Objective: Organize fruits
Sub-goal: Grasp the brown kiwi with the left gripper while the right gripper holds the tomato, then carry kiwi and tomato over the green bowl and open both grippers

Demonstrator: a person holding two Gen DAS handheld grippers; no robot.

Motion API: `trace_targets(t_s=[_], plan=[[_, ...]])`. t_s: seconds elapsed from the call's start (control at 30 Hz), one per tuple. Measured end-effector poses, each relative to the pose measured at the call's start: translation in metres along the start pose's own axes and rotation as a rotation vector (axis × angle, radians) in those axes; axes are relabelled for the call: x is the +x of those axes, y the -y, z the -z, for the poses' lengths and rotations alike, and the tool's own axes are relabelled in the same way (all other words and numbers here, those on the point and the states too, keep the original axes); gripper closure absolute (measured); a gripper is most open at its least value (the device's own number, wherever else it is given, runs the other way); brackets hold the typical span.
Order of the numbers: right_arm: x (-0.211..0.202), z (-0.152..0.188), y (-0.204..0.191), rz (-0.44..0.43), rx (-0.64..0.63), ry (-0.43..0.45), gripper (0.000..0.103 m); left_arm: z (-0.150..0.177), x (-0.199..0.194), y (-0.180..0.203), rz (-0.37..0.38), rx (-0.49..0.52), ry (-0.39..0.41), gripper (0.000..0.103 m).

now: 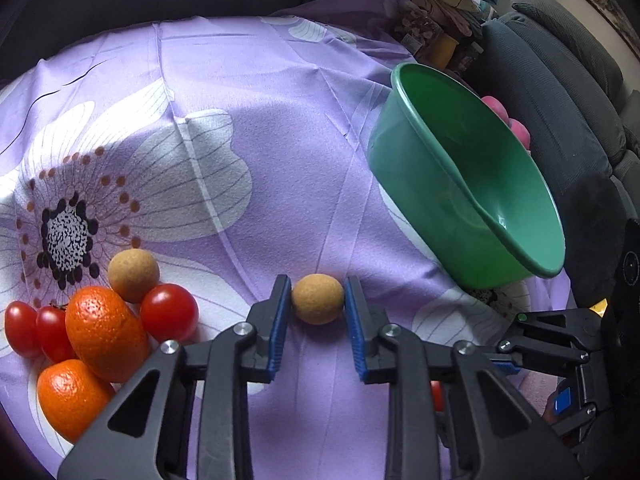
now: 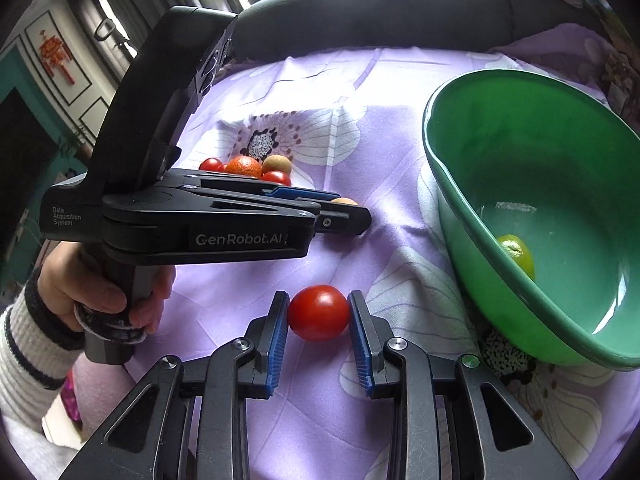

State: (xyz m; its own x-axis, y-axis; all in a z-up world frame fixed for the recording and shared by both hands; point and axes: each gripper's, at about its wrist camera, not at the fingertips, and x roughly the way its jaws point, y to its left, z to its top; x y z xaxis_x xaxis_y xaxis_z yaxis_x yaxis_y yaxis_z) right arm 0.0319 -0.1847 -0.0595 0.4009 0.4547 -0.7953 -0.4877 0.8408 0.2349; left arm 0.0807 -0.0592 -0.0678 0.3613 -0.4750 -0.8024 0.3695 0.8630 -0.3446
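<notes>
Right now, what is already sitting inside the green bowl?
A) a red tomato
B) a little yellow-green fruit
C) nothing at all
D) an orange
B: the right wrist view shows one small yellow-green fruit lying at the bottom of the green bowl, with no orange or tomato in it.

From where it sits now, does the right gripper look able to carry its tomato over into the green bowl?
Probably yes. The right gripper has its pads against the red tomato, and the green bowl lies just to its right, tilted with its opening towards it. Nothing stands between them; the left gripper is off to the other side.
</notes>
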Motion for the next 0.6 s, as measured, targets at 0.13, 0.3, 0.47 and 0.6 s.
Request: trace_targets(t_s=[0.13,0.3,0.47,0.6], plan=[[-0.001,0.001,0.000,0.002,0.003,0.002,0.072,0.004,-0.007,-0.001,0.008,-0.005,0.014,0.076],[-0.005,0.002,-0.004,0.002,0.001,0.007,0.072,0.013,-0.025,0.006,0.019,-0.002,0.046,0.076],[-0.013,0.003,-0.010,0.003,-0.007,0.024,0.072,0.027,-0.050,0.011,0.024,-0.011,0.092,0.076],[-0.022,0.002,-0.014,0.000,-0.012,0.052,0.072,0.036,-0.069,0.017,0.023,-0.008,0.137,0.076]])
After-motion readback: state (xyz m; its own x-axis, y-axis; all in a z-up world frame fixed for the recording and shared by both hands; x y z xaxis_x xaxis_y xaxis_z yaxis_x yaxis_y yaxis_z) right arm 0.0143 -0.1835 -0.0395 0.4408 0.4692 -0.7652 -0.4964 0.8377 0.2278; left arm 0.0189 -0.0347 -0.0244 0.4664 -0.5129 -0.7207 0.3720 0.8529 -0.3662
